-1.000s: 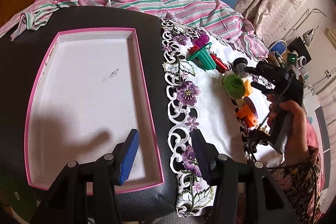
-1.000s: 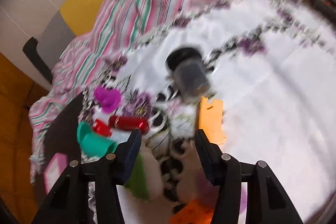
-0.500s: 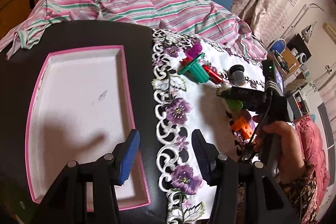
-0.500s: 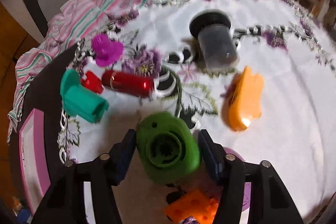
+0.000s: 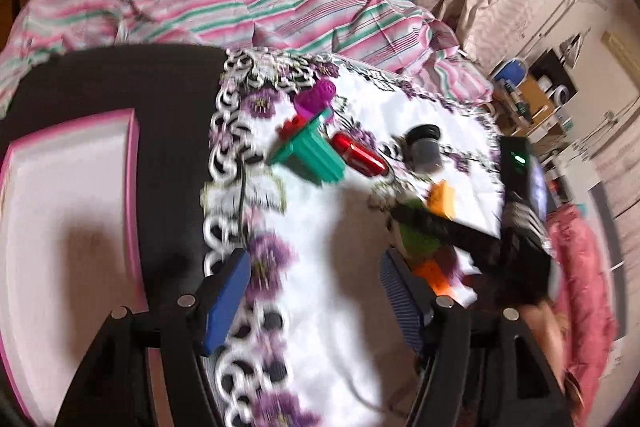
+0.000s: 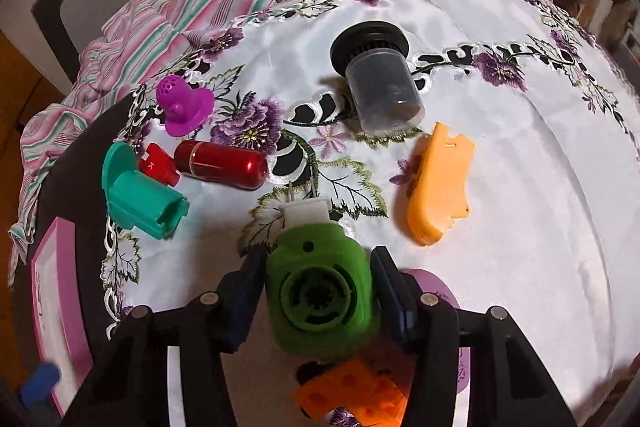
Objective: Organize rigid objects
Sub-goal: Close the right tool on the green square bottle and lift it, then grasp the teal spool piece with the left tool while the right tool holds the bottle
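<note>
Now my right gripper [image 6: 318, 297] clamps the green part [image 6: 320, 291] near the white cloth's [image 6: 520, 187] near edge. My left gripper [image 5: 316, 291] hangs open and empty beside the pink tray [image 5: 134, 195].

You see a bright green part [image 6: 320, 291], a glossy red capsule [image 6: 222, 165] and a teal piece [image 6: 140, 195]. The cloth [image 6: 520, 187] is white with purple embroidered flowers; the tray [image 5: 132, 155] rim is pink.

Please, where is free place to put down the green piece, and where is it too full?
The pink-rimmed tray shows a bare white floor. White cloth right of the orange clip is also free. It is crowded around the teal piece, red capsule and purple cap.
</note>
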A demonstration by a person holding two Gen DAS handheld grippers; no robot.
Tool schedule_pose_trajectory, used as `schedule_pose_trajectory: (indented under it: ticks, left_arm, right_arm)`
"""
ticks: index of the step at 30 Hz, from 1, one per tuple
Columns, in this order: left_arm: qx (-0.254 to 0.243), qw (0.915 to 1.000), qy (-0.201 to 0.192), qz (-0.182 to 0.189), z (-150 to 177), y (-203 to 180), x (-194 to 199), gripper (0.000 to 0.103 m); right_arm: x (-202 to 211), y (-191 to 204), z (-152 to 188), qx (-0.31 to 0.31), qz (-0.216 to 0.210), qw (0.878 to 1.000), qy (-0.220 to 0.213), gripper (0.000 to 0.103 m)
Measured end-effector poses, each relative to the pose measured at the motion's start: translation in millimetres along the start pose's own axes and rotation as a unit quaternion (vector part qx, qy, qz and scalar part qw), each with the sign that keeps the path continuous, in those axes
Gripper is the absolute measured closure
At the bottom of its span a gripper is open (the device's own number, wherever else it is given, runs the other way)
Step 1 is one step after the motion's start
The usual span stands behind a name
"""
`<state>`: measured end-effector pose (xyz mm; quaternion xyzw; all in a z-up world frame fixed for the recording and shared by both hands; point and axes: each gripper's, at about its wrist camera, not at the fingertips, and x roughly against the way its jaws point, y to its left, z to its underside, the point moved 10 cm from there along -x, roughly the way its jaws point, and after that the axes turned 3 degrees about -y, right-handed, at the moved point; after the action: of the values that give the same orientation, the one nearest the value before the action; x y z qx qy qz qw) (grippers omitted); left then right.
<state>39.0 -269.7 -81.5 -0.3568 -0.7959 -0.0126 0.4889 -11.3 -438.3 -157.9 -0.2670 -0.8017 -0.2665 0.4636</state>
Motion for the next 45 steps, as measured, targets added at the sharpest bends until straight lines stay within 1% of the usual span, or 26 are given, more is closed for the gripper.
schedule_pose_trajectory:
  ticks: [4, 7, 10, 13, 15, 16, 17, 19, 20, 22, 26, 30, 32, 33, 34, 35, 36, 37, 38, 40, 41, 43, 45]
  left_arm:
    - [-0.053, 0.9972, -0.010, -0.053, -28.7, -3.6, -28.1, 0.035]
    - [-0.072, 0.9956, -0.010, -0.059, -44.8, -8.5, -43.9, 0.036]
    - [-0.078, 0.9951, -0.010, -0.060, -62.2, -13.4, -61.3, 0.037]
    - [-0.071, 0.9957, -0.010, -0.059, -78.6, -13.3, -77.0, 0.046]
    - [-0.072, 0.9954, -0.003, -0.064, -87.1, -8.5, -89.0, 0.060]
    - [-0.067, 0.9960, 0.004, -0.059, -87.7, -7.3, -93.0, 0.065]
    - [-0.056, 0.9973, 0.017, -0.043, -87.9, -4.7, -98.6, 0.074]
    - [-0.036, 0.9986, 0.026, -0.030, -87.2, 1.2, -102.1, 0.077]
    - [-0.021, 0.9989, 0.029, -0.030, -86.9, 8.0, -102.9, 0.078]
    - [0.008, 0.9994, 0.026, -0.023, -87.9, 18.2, -101.2, 0.078]
    - [0.039, 0.9982, 0.027, -0.037, -87.0, 45.2, -96.3, 0.078]
    - [0.083, 0.9960, 0.020, -0.026, -86.9, 67.2, -88.6, 0.078]
    - [0.093, 0.9952, 0.025, -0.018, -84.6, 69.3, -87.3, 0.078]
    - [0.089, 0.9956, 0.025, -0.010, -83.7, 66.7, -87.0, 0.081]
    - [0.082, 0.9964, 0.019, 0.005, -83.6, 59.6, -84.4, 0.080]
    - [0.077, 0.9969, 0.013, 0.014, -84.3, 54.7, -82.3, 0.075]
    - [0.070, 0.9973, 0.006, 0.021, -84.5, 49.1, -80.3, 0.067]
    - [0.061, 0.9979, 0.000, 0.021, -84.8, 43.8, -78.3, 0.063]
    - [0.046, 0.9988, -0.007, 0.013, -85.0, 38.7, -77.2, 0.059]
    - [0.014, 0.9999, -0.005, -0.002, -83.3, 28.8, -79.8, 0.057]
    - [-0.004, 0.9999, 0.002, -0.010, -79.9, 23.1, -83.1, 0.056]
    - [-0.032, 0.9990, 0.015, -0.027, -73.2, 15.5, -89.3, 0.055]
    - [-0.063, 0.9963, 0.017, -0.056, -69.1, 11.0, -94.5, 0.054]
  right_arm:
    - [-0.2, -0.8, -0.3, -0.004, -0.003, 1.000, 0.001, 0.049]
    - [-0.9, -1.0, -0.6, -0.005, -0.003, 1.000, 0.001, 0.049]
    - [-1.5, -1.4, -0.5, -0.008, -0.006, 1.000, 0.001, 0.049]
    - [-2.1, -1.9, -0.3, -0.012, -0.010, 1.000, 0.002, 0.049]
    - [-2.6, -1.8, 0.0, -0.014, -0.012, 1.000, 0.003, 0.049]
    - [-3.0, -1.4, 0.7, -0.014, -0.012, 1.000, 0.005, 0.049]
    - [-3.4, -1.2, 1.0, -0.014, -0.011, 1.000, 0.006, 0.049]
    - [-5.3, -0.9, 2.4, -0.017, -0.014, 1.000, 0.012, 0.049]
    - [-7.0, -0.8, 4.3, -0.021, -0.017, 0.999, 0.019, 0.049]
    - [-7.1, -0.7, 4.6, -0.023, -0.018, 0.999, 0.019, 0.049]
    - [-7.3, -0.2, 4.8, -0.024, -0.019, 0.999, 0.019, 0.049]
    - [-7.1, 0.0, 4.6, -0.025, -0.019, 0.999, 0.019, 0.049]
    - [-7.2, -0.6, 5.1, -0.023, -0.018, 0.999, 0.020, 0.049]
    - [-7.2, -0.4, 5.0, -0.022, -0.017, 0.999, 0.020, 0.049]
    - [-7.2, -0.5, 5.3, -0.021, -0.016, 0.999, 0.020, 0.049]
    - [-7.4, -0.3, 5.5, -0.021, -0.016, 0.999, 0.020, 0.049]
    - [-7.2, -0.3, 5.7, -0.020, -0.016, 0.999, 0.020, 0.049]
    - [-7.3, -0.2, 5.7, -0.020, -0.016, 0.999, 0.020, 0.049]
    - [-7.2, -0.4, 5.7, -0.021, -0.016, 0.999, 0.020, 0.049]
    - [-7.5, -0.5, 5.6, -0.021, -0.017, 0.999, 0.020, 0.049]
    - [-7.4, -0.6, 5.6, -0.021, -0.017, 0.999, 0.020, 0.049]
    - [-7.6, -0.6, 5.5, -0.021, -0.017, 0.999, 0.020, 0.049]
    - [-7.7, -0.9, 5.4, -0.020, -0.016, 0.999, 0.021, 0.049]
